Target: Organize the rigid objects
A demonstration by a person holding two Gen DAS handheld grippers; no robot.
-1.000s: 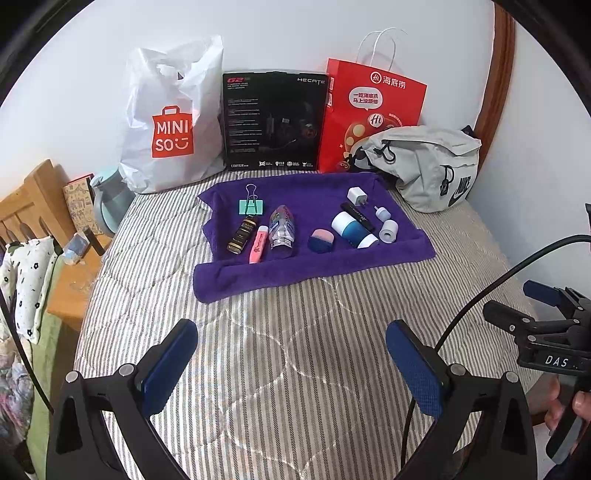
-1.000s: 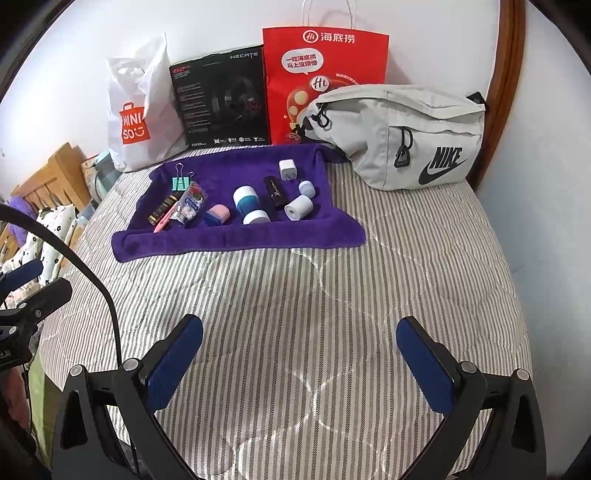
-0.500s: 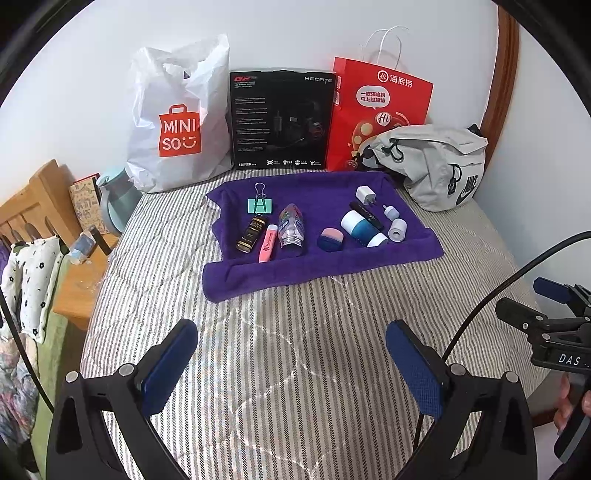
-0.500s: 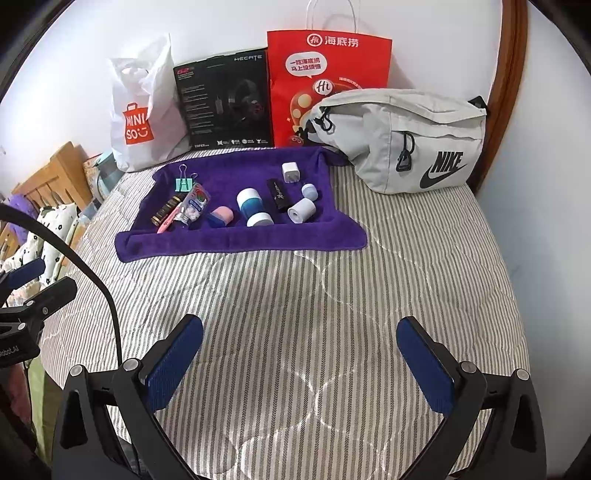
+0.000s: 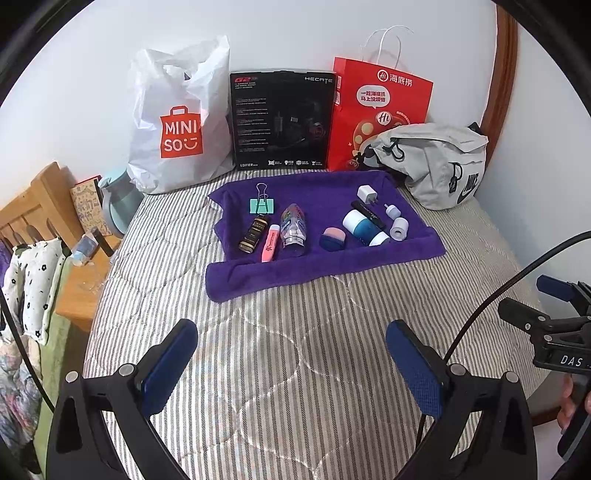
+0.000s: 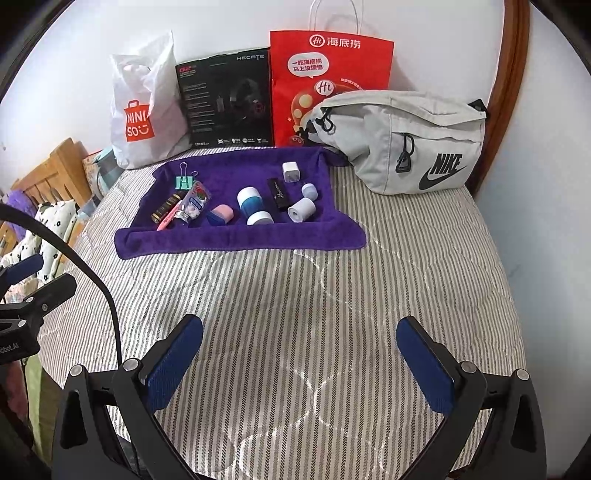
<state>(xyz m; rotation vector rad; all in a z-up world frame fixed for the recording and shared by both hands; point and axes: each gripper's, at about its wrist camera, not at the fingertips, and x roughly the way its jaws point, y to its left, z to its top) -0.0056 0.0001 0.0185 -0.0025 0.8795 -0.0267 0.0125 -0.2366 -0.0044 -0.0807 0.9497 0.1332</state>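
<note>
A white wall runs behind a bed covered in a grey-and-white striped quilt. A curved brown wooden post rises at the right, where another white wall meets it. To the left of the bed stands a wooden frame with slats, and beside it a low wooden table. A floral cloth hangs over the frame. The light is even and soft.

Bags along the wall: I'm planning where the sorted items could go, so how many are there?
3, none visibly hidden: white Miniso bag leftmost, red paper bag right of the black box, grey Nike pouch rightmost.
</note>
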